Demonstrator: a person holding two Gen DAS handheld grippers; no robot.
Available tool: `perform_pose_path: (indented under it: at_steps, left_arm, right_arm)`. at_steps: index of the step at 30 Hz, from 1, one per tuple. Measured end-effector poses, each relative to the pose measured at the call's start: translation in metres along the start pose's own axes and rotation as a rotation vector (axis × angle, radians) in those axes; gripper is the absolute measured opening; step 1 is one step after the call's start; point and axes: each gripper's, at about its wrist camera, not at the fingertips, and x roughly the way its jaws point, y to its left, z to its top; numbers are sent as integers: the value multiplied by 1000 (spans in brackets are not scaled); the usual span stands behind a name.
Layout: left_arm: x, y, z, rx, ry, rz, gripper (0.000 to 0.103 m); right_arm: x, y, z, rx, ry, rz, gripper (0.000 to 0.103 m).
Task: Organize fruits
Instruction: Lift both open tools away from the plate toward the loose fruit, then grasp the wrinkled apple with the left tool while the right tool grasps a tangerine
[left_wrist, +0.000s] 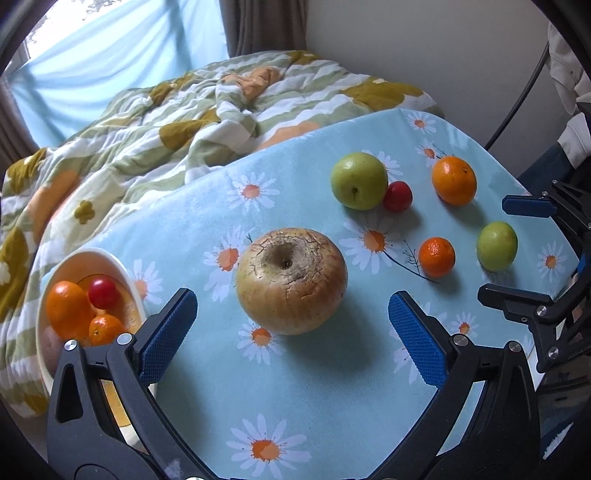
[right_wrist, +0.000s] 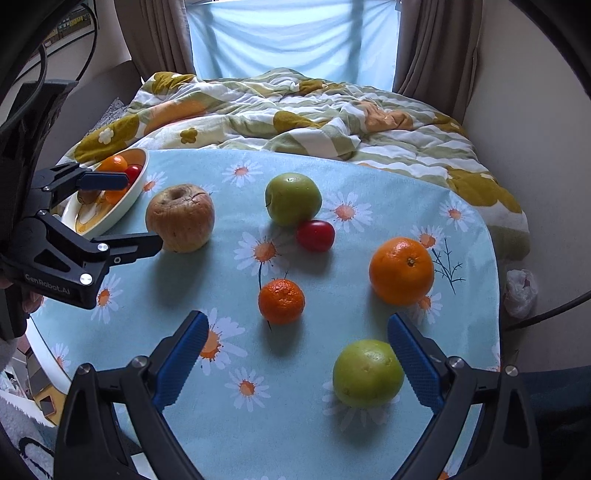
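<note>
— What are my left tongs doing at the daisy-print light-blue counter?

— I see them spread wide with nothing between the blue pads, which flank the big wrinkled brownish-yellow apple without touching it. The apple sits on the cloth just ahead of the fingers, stem pit up. To its left, at the counter's edge, the cream oval ceramic bowl holds two oranges and a small red fruit, with something brownish low in the bowl that I cannot tell.

— And my right tongs?

— Also apart and empty. The small green apple lies just beside the right pad; the small orange mandarin lies ahead of the gap between the pads. Farther on are the large round orange, the small red tomato-like fruit touching the larger green apple, and a rumpled flower-patterned quilt on the bed behind
</note>
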Motion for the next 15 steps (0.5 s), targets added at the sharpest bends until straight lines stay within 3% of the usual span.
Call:
perform_pose_path:
  at_steps: [10, 15]
  left_arm:
    - [34, 6, 7, 26, 30, -63, 103]
    - [45, 5, 10, 41, 40, -80, 93]
  right_arm:
    - [30, 2, 4, 8, 51, -18, 75]
    - [35, 0, 4, 14, 51, -7, 70]
